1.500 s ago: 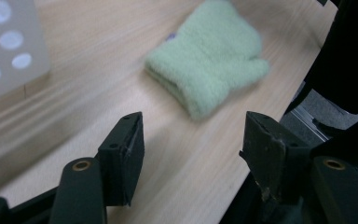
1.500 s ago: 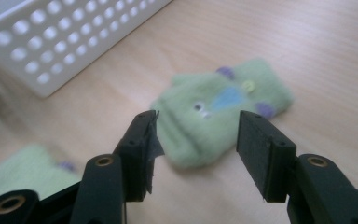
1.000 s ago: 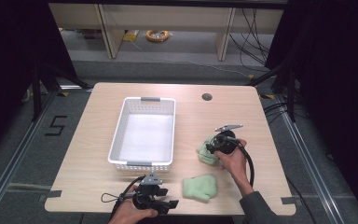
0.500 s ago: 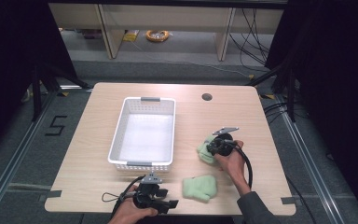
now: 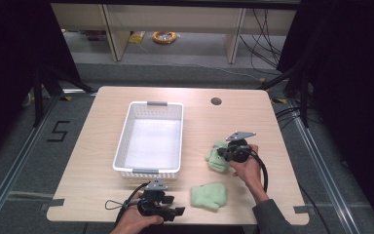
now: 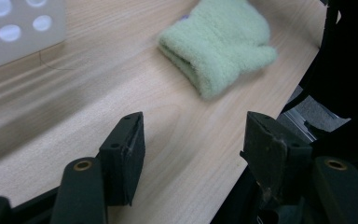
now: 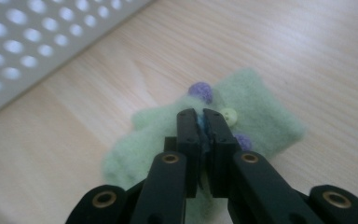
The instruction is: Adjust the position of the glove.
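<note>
Two fuzzy light-green mittens lie on the wooden table. One mitten (image 5: 215, 158) (image 7: 261, 107), with purple dots and a yellow button, sits right of the basket. My right gripper (image 5: 222, 155) (image 7: 202, 116) is down on it, jaws shut and pinching a bit of its fabric. The other mitten (image 5: 209, 195) (image 6: 219, 44) lies flat near the front edge. My left gripper (image 5: 176, 212) (image 6: 191, 140) rests low over the table just left of that mitten, open, with bare wood between its fingers.
A white perforated basket (image 5: 122, 141) (image 6: 18, 28) (image 7: 37, 42) stands left of centre, nothing inside it. A round cable hole (image 5: 216, 101) sits at the back of the table. The table's front edge is close behind my left gripper.
My right gripper has sunk slightly onto the dotted mitten. The left gripper and the other mitten have barely moved.
</note>
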The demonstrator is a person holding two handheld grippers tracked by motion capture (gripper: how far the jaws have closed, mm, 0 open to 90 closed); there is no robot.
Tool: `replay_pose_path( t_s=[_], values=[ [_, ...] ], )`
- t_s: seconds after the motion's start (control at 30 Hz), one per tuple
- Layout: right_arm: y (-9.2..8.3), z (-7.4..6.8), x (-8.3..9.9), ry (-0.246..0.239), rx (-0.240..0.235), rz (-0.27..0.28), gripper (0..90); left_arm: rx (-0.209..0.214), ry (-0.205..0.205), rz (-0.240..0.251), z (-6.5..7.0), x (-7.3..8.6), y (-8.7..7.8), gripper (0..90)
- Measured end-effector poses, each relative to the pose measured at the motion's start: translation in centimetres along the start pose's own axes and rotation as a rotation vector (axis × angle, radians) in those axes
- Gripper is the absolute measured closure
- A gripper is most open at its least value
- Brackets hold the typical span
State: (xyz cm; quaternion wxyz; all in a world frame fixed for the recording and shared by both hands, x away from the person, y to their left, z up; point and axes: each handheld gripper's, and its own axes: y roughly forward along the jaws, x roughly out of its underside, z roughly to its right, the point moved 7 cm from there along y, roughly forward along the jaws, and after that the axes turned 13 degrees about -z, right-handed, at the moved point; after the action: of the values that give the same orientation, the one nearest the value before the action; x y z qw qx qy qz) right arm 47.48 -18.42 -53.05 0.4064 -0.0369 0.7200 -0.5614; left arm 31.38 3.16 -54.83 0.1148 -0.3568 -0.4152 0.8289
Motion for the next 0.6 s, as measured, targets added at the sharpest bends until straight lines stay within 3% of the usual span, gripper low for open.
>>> replay_pose_path(
  t_s=[0.03, 0.1, 0.13, 0.2, 0.27, 0.33, 0.37, 0.47, 0.57, 0.6],
  values=[
    [-0.8, -0.4, 0.1, -0.001, -0.018, -0.022, 86.7, -0.001, 0.002, -0.001, 0.0, 0.0, 0.0, 38.2],
    [-2.3, -1.0, -0.3, -0.057, -0.027, 0.023, 86.7, -0.004, -0.006, 0.006, 0.0, 0.0, -0.1, 38.2],
    [-2.8, -1.5, -0.4, -0.051, -0.042, 0.034, 86.7, 0.000, -0.002, 0.007, 0.0, -0.1, -0.1, 38.2],
    [-4.1, -2.3, -0.5, -0.100, -0.073, 0.057, 86.7, 0.001, 0.001, 0.008, -0.1, -0.1, -0.3, 38.2],
    [-5.6, -3.5, -0.3, -0.127, -0.126, 0.083, 86.7, -0.007, -0.008, 0.019, -0.1, -0.2, -0.4, 38.2],
    [-6.4, -4.1, 0.0, -0.130, -0.140, 0.094, 86.7, -0.002, -0.004, 0.013, -0.2, -0.2, -0.5, 38.2],
    [-7.0, -5.2, 0.6, -0.170, -0.175, 0.099, 86.7, -0.003, -0.005, 0.017, -0.3, -0.2, -0.5, 38.1],
    [-7.5, -6.3, 1.9, -0.187, -0.203, 0.093, 86.7, -0.024, -0.016, 0.026, -0.4, -0.3, -0.8, 37.9],
    [-7.8, -7.1, 2.8, -0.175, -0.230, 0.083, 86.7, -0.005, -0.014, 0.030, -0.3, -0.4, -0.8, 37.6],
    [-7.8, -7.8, 3.6, -0.206, -0.246, 0.073, 86.6, -0.004, -0.014, 0.029, -0.4, -0.4, -0.8, 37.2]
  ],
)
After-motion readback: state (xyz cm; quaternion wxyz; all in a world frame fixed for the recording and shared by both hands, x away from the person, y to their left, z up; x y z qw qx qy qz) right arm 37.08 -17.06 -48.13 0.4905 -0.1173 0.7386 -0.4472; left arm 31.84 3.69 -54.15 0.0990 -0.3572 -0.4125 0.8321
